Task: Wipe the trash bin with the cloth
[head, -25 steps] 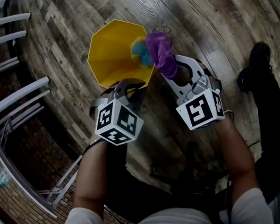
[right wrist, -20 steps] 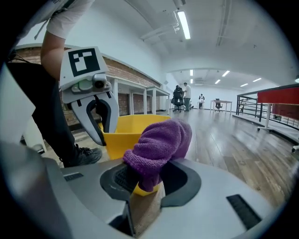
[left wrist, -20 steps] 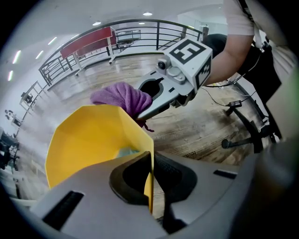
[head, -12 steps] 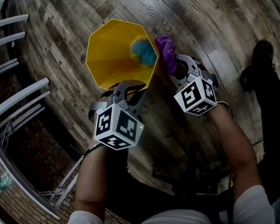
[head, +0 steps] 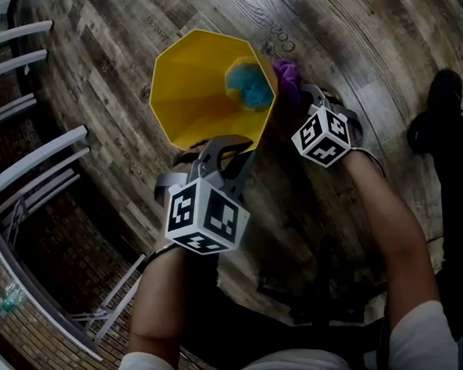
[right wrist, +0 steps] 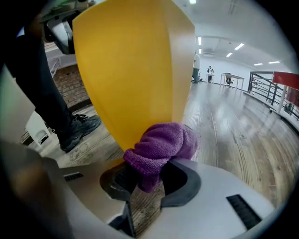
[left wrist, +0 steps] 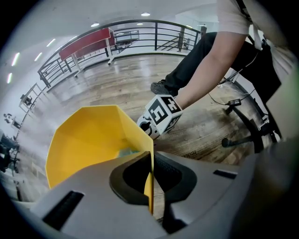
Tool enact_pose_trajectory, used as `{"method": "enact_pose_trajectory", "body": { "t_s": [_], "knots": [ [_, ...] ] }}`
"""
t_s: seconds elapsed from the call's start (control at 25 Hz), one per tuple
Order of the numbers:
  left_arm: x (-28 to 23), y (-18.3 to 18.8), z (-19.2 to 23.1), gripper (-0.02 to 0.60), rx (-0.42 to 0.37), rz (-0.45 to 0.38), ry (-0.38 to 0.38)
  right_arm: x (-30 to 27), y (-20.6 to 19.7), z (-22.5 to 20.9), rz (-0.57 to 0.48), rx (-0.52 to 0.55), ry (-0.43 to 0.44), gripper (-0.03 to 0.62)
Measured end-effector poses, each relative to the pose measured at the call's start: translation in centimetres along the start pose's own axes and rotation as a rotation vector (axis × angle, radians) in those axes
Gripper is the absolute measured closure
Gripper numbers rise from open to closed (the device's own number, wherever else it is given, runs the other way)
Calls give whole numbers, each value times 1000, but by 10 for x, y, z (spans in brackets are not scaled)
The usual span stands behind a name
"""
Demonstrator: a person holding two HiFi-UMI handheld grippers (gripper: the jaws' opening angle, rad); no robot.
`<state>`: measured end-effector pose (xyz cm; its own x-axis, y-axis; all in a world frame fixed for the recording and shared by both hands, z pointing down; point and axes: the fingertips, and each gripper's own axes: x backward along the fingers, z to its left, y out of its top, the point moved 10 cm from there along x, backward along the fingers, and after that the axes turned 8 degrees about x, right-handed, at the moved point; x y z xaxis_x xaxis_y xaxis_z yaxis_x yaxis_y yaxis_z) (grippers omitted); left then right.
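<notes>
Nearest the person, on the near side of the yellow trash bin point(head: 191, 93), the left gripper point(head: 226, 148) points steeply down. Its jaws are pressed together on the bin's thin wall, which the left gripper view shows running edge-on between the pads point(left wrist: 164, 173). To the right of the bin, the right gripper point(head: 301, 99) pinches a purple cloth point(head: 289, 73). In the right gripper view the cloth point(right wrist: 161, 145) bulges out of the closed jaws and presses against the bin's outer wall point(right wrist: 131, 70), low down and near a corner edge. Just inside the bin's rim, directly across from the purple cloth, sits a teal fluffy patch point(head: 250, 85). It touches the rim, but whether it belongs to the same cloth I cannot tell. The bin stands upright on a wooden floor point(head: 347, 25). Beyond the bin, well apart from it, a dark metal railing point(left wrist: 154, 36) crosses the room.
</notes>
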<state>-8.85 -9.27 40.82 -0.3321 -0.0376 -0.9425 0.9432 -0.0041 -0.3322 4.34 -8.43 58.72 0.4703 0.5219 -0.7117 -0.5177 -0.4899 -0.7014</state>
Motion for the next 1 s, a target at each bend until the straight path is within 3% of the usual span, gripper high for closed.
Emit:
{"method": "enact_pose_trajectory", "body": {
  "t_s": [0.4, 0.6, 0.72, 0.8, 0.88, 1.0],
  "knots": [
    [-4, -2, 2, 568, -5, -3, 10, -55, -26, 2, 166, 17, 43, 477],
    [-3, -5, 0, 568, -11, -8, -2, -55, -27, 3, 202, -11, 54, 477],
    [-1, -11, -2, 566, -22, 25, -43, -44, -27, 7, 216, 35, 75, 477],
    [0, -11, -4, 565, -72, 81, -79, -34, -30, 11, 231, 77, 86, 477],
    [4, -8, -1, 558, -190, 139, -118, -23, -32, 13, 245, 106, 89, 477],
    [17, 3, 10, 429, -396, 175, -153, -11, -32, 15, 259, 125, 85, 477]
  ]
}}
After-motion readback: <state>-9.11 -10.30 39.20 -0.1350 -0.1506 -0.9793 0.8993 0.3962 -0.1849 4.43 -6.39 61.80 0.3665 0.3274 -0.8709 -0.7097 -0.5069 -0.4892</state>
